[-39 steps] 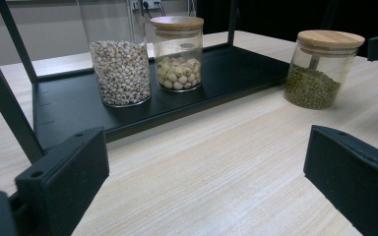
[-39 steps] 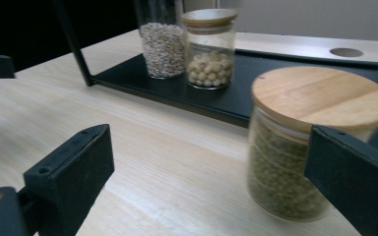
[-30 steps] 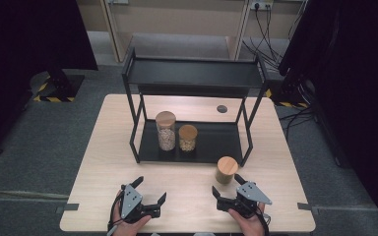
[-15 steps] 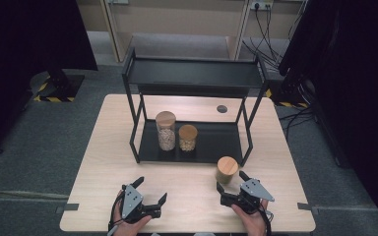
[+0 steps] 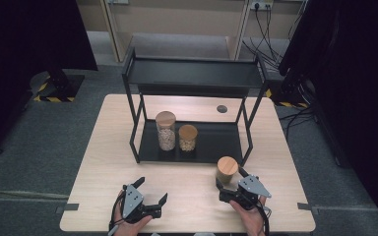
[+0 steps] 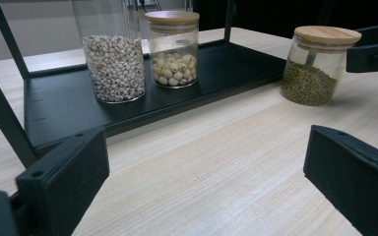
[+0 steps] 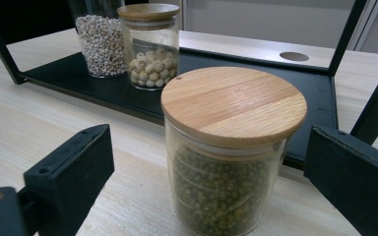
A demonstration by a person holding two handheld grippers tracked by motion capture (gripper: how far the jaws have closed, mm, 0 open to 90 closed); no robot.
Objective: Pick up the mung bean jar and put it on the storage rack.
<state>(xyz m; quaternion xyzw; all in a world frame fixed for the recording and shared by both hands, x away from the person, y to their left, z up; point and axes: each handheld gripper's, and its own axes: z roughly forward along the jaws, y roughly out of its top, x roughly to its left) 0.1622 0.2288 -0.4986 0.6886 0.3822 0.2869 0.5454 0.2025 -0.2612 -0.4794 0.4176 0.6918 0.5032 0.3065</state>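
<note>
A glass jar of green beans [image 5: 226,168] with a wooden lid stands on the table in front of the black rack [image 5: 192,73]. My right gripper [image 5: 230,178] is open just behind the jar of green beans [image 7: 231,147], which sits between the spread jaws with neither pad touching it. The right gripper [image 7: 214,152] has gaps on both sides of the jar. My left gripper [image 5: 151,190] rests open and empty near the front edge. From the left gripper [image 6: 204,162] the jar of green beans [image 6: 320,66] is off to the right.
On the rack's lower shelf [image 5: 216,142] stand a tall jar of pale grains [image 5: 166,130] and a short jar of round white seeds [image 5: 187,137]. The right half of that shelf is bare. A round cable hole [image 5: 221,108] lies behind the rack.
The right gripper has crept slightly forward towards the green-bean jar. The left gripper and all jars have stayed put.
</note>
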